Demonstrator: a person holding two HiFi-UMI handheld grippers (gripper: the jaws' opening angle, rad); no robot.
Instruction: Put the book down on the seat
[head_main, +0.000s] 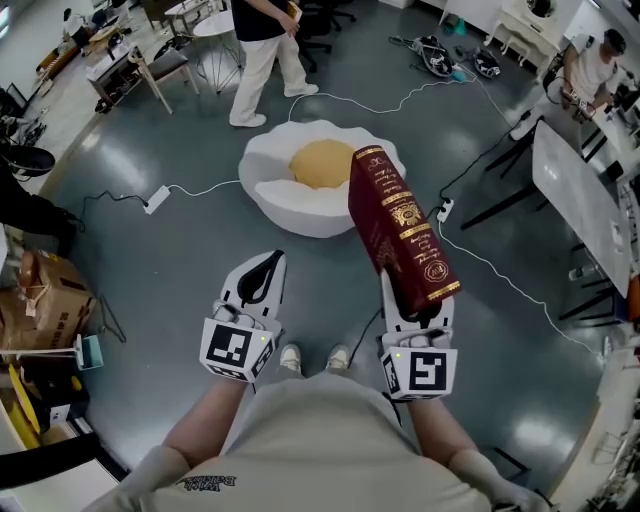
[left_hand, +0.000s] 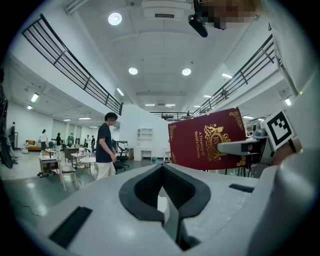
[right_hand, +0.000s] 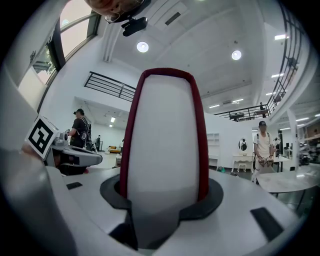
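Note:
A thick dark red book (head_main: 400, 225) with gold print stands upright in my right gripper (head_main: 415, 305), whose jaws are shut on its lower end. The right gripper view shows the book's white page edge (right_hand: 162, 135) rising between the jaws. The left gripper view has the book's cover (left_hand: 207, 140) at the right. My left gripper (head_main: 262, 272) hovers beside it at the left, shut and holding nothing. The seat (head_main: 285, 195), a white egg-shaped floor chair with a yellow cushion (head_main: 322, 163), lies on the floor ahead, beyond and below the book.
A person (head_main: 262, 50) in white trousers walks just behind the seat. White cables and a power strip (head_main: 156, 199) trail over the grey floor. A cardboard box (head_main: 45, 290) sits at the left, a white table (head_main: 580, 200) at the right.

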